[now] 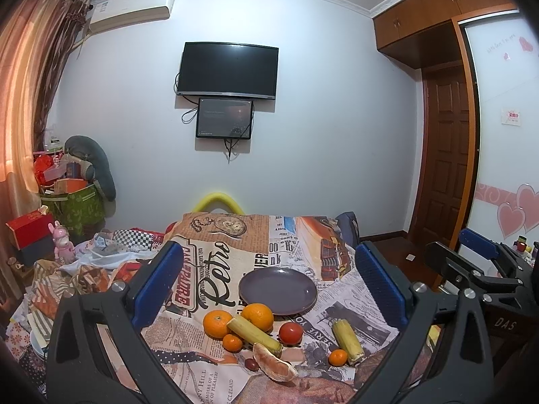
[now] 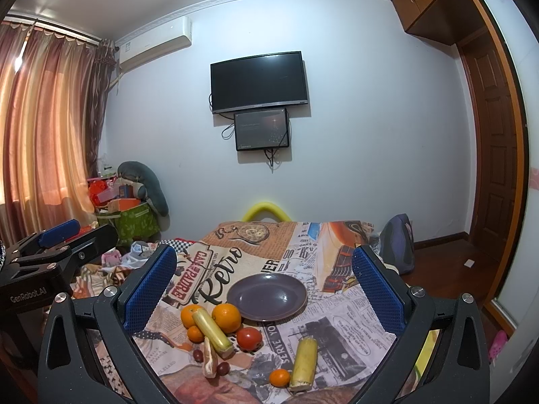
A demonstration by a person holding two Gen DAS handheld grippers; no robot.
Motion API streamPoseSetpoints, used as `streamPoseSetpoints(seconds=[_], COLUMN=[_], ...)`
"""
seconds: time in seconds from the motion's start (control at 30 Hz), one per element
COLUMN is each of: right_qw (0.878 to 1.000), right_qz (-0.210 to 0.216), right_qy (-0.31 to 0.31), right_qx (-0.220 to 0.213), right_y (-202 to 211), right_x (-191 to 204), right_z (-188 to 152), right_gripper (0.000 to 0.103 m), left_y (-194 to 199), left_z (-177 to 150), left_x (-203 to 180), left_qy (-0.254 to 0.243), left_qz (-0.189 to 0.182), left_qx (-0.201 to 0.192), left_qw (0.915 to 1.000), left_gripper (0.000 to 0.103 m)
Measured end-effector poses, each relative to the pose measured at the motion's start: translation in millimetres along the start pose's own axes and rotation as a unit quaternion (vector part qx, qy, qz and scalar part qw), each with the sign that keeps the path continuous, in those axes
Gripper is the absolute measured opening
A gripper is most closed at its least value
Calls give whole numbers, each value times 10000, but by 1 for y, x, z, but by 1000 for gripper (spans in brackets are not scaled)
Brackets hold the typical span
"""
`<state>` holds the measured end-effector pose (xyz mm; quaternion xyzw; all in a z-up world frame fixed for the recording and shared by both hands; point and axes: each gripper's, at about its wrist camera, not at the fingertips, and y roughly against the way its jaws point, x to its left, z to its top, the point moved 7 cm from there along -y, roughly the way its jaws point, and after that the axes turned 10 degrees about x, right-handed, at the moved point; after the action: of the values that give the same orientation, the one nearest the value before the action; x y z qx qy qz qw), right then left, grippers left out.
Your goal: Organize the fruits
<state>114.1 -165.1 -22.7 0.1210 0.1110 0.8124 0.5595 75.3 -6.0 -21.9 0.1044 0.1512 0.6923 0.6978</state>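
An empty purple plate (image 1: 278,290) (image 2: 266,296) sits mid-table. In front of it lie two oranges (image 1: 257,316) (image 2: 226,317), a small mandarin (image 1: 232,342), a tomato (image 1: 291,332) (image 2: 249,338), a corn piece (image 1: 254,333) (image 2: 213,332), a grapefruit segment (image 1: 273,363) (image 2: 209,358) and dark grapes (image 2: 222,368). A second corn piece (image 1: 347,341) (image 2: 305,363) and a mandarin (image 1: 337,357) (image 2: 279,377) lie to the right. My left gripper (image 1: 269,282) and right gripper (image 2: 266,289) are both open and empty, held above the near table edge.
The table wears a newspaper-print cloth (image 1: 219,262). Clutter, boxes and a green bin (image 1: 74,208) stand at left by the curtain. A wooden door (image 1: 444,168) is at right. The right gripper shows in the left wrist view (image 1: 478,262).
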Motion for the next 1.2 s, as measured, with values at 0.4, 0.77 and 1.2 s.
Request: streamPoseSetpoints(seconds=[0.4, 0.77, 1.2], right_qw=[10000, 9998, 9921], right_qz=[0, -18, -328], right_qy=[10, 10, -306], right_qx=[12, 210, 1174], right_y=[-1, -10, -59], right_x=[2, -3, -50], right_z=[-1, -8, -44], right_gripper=[103, 103, 70], left_y=[-2, -9, -75], left_z=[-1, -4, -32], left_x=[0, 2, 28], left_qy=[-1, -12, 140], left_qz=[-35, -1, 190], left_qx=[34, 29, 1035], left_qw=[10000, 10000, 9943], left_gripper=[103, 102, 70])
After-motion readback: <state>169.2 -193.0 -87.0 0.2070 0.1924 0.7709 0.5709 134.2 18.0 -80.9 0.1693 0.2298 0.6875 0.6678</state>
